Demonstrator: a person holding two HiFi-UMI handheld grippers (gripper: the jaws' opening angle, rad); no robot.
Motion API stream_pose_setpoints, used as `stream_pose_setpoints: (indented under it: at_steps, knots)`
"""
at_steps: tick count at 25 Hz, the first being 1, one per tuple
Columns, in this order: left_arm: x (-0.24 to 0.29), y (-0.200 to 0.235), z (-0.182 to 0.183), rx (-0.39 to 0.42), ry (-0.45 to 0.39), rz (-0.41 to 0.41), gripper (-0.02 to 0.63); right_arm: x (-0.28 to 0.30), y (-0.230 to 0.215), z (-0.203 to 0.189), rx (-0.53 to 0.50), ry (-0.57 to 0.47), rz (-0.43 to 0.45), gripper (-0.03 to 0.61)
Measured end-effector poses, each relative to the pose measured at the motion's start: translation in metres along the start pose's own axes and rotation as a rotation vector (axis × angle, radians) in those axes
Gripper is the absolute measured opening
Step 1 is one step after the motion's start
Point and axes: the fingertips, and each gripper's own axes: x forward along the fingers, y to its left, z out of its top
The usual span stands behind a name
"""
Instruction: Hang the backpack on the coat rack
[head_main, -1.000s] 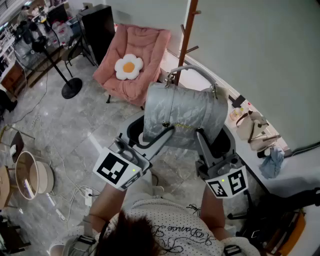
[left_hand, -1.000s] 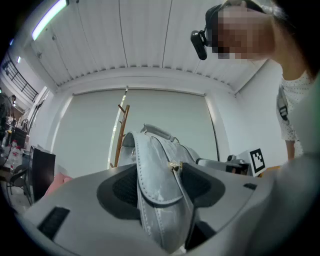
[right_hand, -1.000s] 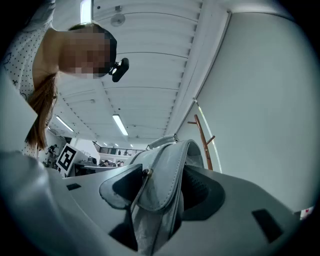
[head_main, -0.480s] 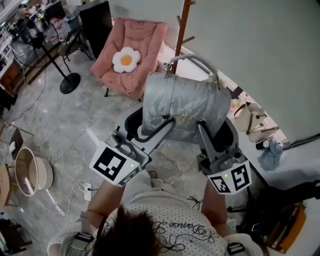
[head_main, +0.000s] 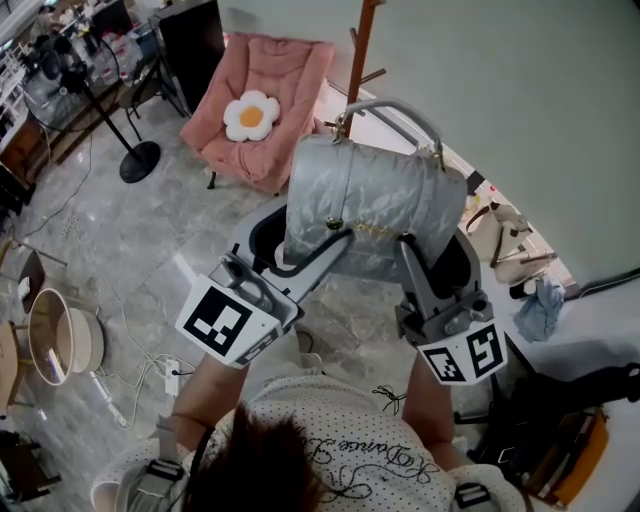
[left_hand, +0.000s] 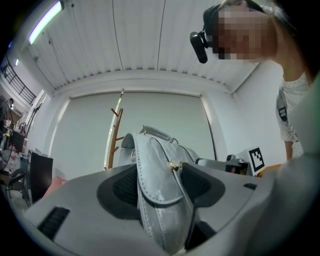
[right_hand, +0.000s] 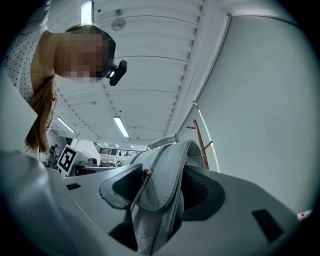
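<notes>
A silver-grey quilted backpack (head_main: 370, 205) with a curved top handle (head_main: 395, 115) is held up in the air between both grippers. My left gripper (head_main: 335, 245) is shut on its near left side, the fabric pinched between the pads (left_hand: 157, 192). My right gripper (head_main: 408, 248) is shut on its near right side, a fold of the bag (right_hand: 160, 192) wedged between its jaws. The wooden coat rack (head_main: 360, 55) stands against the wall just beyond the bag, its pegs (head_main: 375, 75) sticking out; it also shows as a coat rack (left_hand: 115, 135) and a coat rack (right_hand: 200, 142) in the gripper views.
A pink chair (head_main: 265, 110) with a flower cushion (head_main: 251, 115) stands left of the rack. A black stand (head_main: 140, 160) is on the floor further left. Handbags (head_main: 505, 250) and a blue cloth (head_main: 540, 305) lie along the wall at right. A round basket (head_main: 55, 345) sits at left.
Both grippers have carried the backpack a little upward and toward the coat rack. The grips on the bag are the same.
</notes>
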Motion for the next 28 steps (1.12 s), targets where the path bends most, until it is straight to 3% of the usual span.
stream_pose_setpoints:
  at_steps: [15, 28]
  knots:
    - [0.03, 0.027, -0.007, -0.007, -0.007, -0.046, 0.255, 0.023, -0.026, -0.007, -0.011, -0.001, -0.049, 0.245]
    - [0.079, 0.136, -0.013, -0.016, -0.035, -0.111, 0.255, 0.127, -0.065, -0.033, -0.057, -0.009, -0.104, 0.245]
